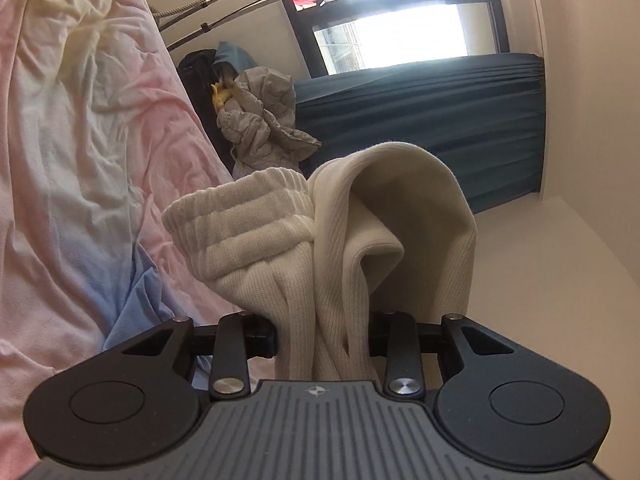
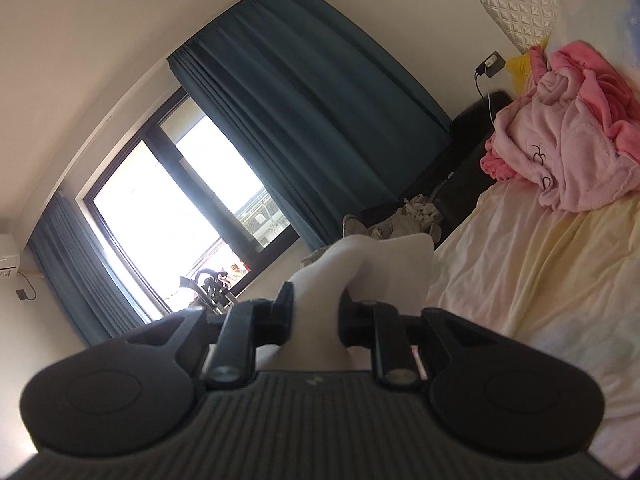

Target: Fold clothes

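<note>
A cream ribbed knit garment (image 1: 360, 208) is bunched up and lifted off the bed. In the left wrist view my left gripper (image 1: 324, 332) is shut on a thick fold of it, with the ribbed cuff flopping over to the left. In the right wrist view my right gripper (image 2: 314, 316) is shut on another part of the same pale garment (image 2: 384, 256), which sticks out past the fingers. Both grippers point roughly level toward the window. The fingertips are hidden by the cloth.
A crumpled pastel bed sheet (image 1: 80, 120) (image 2: 520, 260) lies under and beside the grippers. A pile of pink clothes (image 2: 568, 140) sits near the headboard. A grey padded jacket (image 1: 260, 120) hangs by the bed, with teal curtains (image 2: 300, 100) and a bright window (image 2: 160, 220) beyond.
</note>
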Action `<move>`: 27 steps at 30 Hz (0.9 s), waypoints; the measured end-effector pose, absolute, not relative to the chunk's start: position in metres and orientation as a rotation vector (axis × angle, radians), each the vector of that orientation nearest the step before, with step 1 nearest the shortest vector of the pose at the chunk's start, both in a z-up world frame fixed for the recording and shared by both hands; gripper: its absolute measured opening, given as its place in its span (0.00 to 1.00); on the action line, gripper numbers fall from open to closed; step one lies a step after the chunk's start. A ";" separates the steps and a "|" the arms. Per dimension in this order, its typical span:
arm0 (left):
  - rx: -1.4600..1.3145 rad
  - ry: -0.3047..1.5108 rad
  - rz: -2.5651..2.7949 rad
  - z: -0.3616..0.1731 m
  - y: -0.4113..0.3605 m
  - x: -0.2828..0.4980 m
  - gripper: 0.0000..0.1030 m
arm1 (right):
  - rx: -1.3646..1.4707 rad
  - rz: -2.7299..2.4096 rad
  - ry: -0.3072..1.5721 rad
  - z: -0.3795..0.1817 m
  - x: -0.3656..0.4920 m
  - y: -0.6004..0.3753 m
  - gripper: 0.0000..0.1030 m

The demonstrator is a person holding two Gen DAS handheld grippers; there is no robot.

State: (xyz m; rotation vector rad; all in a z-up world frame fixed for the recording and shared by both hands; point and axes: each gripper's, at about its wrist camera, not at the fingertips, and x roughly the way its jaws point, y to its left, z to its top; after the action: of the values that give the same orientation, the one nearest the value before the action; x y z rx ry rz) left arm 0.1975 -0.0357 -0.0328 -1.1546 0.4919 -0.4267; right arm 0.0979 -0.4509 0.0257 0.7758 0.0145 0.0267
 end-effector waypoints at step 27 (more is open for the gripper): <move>-0.900 0.692 -0.391 -0.117 -0.073 0.237 0.87 | 1.132 -0.340 0.333 -0.147 0.121 -0.523 0.59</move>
State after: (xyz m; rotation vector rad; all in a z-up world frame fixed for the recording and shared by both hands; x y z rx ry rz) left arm 0.2368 -0.0727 -0.1173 -0.8998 0.6916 -0.3906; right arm 0.1213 -0.5231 -0.1474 1.1317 0.3327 -0.3400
